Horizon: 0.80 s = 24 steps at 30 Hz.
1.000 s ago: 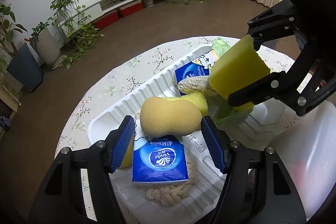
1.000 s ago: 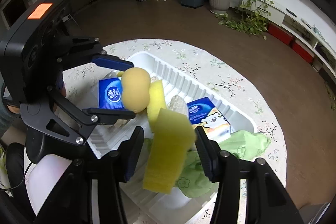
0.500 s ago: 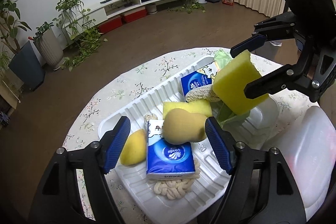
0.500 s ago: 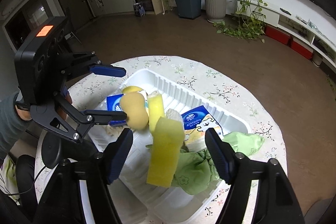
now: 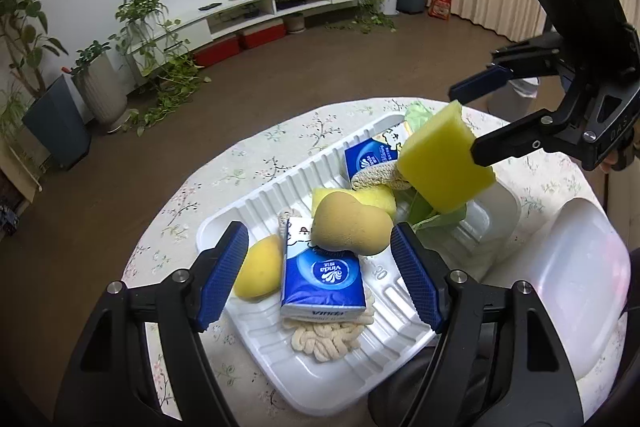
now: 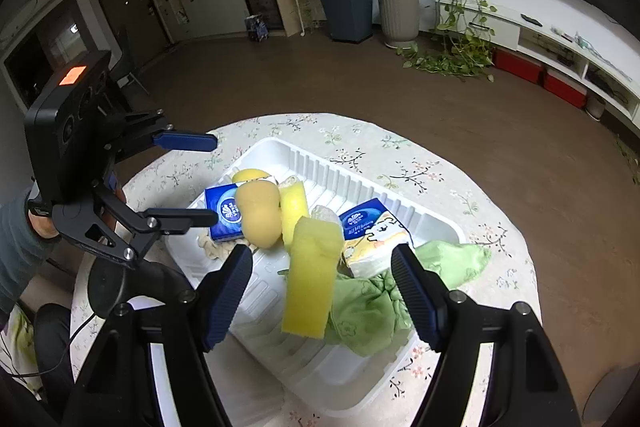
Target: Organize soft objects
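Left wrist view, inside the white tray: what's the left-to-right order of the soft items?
Round yellow sponge → blue tissue pack with white logo → tan gourd-shaped sponge → large yellow rectangular sponge, standing on end against the green cloth.

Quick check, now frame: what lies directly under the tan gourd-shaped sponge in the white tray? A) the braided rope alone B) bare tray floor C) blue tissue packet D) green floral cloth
C: the tan gourd-shaped sponge rests across the far end of the blue tissue packet in the white ribbed plastic tray, and the packet itself lies on the cream braided rope.
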### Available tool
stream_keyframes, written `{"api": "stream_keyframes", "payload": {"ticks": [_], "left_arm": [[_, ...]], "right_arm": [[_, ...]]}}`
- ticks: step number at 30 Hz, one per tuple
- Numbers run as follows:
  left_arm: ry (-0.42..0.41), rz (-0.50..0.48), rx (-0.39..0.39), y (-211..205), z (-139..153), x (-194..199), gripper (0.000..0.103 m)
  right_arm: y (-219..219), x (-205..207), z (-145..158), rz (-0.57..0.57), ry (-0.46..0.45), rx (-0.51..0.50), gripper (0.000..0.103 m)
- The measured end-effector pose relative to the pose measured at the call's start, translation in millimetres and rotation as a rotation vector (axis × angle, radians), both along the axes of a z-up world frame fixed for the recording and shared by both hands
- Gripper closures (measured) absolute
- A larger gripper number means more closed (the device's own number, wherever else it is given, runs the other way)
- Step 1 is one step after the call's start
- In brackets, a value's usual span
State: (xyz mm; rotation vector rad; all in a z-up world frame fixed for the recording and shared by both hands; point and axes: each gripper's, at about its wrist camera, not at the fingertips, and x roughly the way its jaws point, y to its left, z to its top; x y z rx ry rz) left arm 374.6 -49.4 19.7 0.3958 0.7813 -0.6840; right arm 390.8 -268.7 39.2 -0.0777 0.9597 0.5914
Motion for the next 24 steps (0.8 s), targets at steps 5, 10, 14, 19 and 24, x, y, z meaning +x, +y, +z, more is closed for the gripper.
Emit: {"api": "stream_keyframes", "payload": {"ticks": [5, 10, 14, 19, 24], "left_arm": [[-0.024, 0.082, 0.011, 13.7, 8.7, -13.4, 0.026], [-0.047, 0.236, -0.041, 38.0, 23.2, -40.9, 0.007], [-0.089, 0.301, -0.087, 48.2, 34.9, -82.0, 0.000], [-0.154, 0.385, -0.139, 58.0, 51.2, -130.7, 0.000], [-0.205, 0.488, -0.175, 61.7, 59.8, -176.4, 0.000]], "right_arm": [[-9.0, -16.1, 10.7, -0.028, -0.015, 0.005, 0.024], [-21.1, -40.9, 24.2, -0.094, -0.045, -0.003, 0.017], [-26.2, -70.7, 34.5, -0.121, -0.074, 0.021, 0.000], [-24.0, -118.8, 45.0, -0.168, -0.132, 0.019, 0.000], [-18.6, -168.4, 51.6, -0.247, -0.188, 0.040, 0.000]]}}
